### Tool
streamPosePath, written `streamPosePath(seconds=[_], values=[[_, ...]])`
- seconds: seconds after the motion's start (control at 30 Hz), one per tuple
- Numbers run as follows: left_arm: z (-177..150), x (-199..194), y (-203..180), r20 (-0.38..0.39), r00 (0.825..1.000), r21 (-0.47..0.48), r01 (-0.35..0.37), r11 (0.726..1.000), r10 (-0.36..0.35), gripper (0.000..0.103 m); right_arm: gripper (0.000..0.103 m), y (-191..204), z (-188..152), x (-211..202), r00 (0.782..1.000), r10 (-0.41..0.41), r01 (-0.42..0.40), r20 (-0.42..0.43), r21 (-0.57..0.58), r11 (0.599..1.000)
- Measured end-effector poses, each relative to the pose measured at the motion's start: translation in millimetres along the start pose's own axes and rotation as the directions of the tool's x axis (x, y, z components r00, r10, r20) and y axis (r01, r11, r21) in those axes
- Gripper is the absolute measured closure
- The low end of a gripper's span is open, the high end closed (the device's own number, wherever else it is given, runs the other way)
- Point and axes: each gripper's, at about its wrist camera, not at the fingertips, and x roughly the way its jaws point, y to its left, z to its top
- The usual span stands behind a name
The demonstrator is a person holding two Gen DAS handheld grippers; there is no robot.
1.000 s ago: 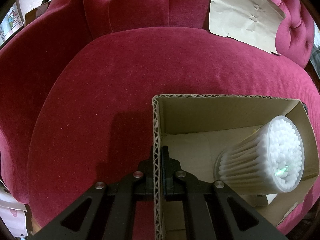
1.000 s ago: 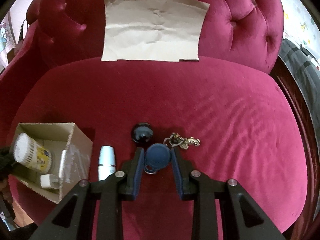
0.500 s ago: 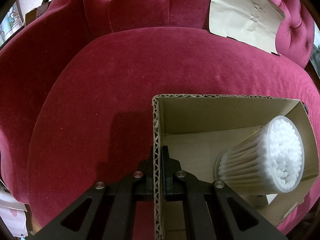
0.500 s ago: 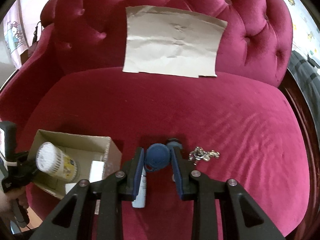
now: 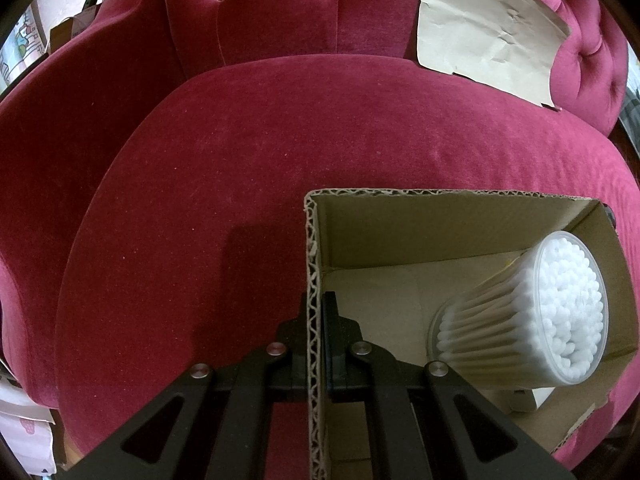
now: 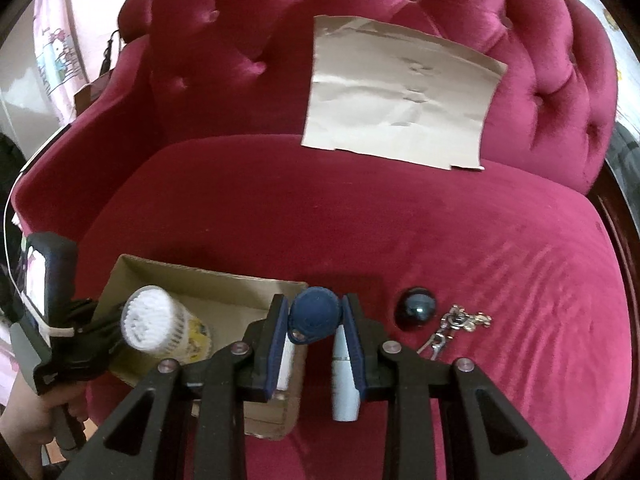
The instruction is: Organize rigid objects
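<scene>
Pinching a round dark-blue key fob [image 6: 316,314] between its blue-padded fingers [image 6: 280,340], the right gripper [image 6: 316,320] holds it in the air above the seat, just past the near right corner of the cardboard box [image 6: 224,280]. A small loop hangs from the fob's lower edge. Below the gripper, a white cylindrical item [image 6: 345,384] lies on the cushion beside the box. To its right rest a glossy dark ball [image 6: 417,307] and, touching distance away, a metal keychain charm [image 6: 456,324].

Inside the open-topped box, a clear tub of cotton swabs [image 5: 536,316] lies tilted on its side, its mouth turned up toward the box's right wall; a small white item [image 5: 532,398] sits partly hidden under it. The left gripper [image 5: 316,320] is closed tight on the corrugated left wall of the cardboard box [image 5: 314,264], one finger inside and one outside. In the right wrist view a hand [image 6: 28,416] grasps that gripper's handle at the lower left.

All of this sits on a crimson velvet tufted sofa [image 6: 360,216]; a creased sheet of brown paper [image 6: 400,92] leans against its backrest.
</scene>
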Motion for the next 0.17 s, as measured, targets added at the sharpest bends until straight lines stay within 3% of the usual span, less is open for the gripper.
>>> streamPosePath(seconds=[0.17], values=[[0, 0, 0, 0.0, 1.0, 0.001, 0.0, 1.0, 0.0, 0.1, 0.074, 15, 1, 4, 1.0, 0.017, -0.017, -0.006, -0.02, 1.0]])
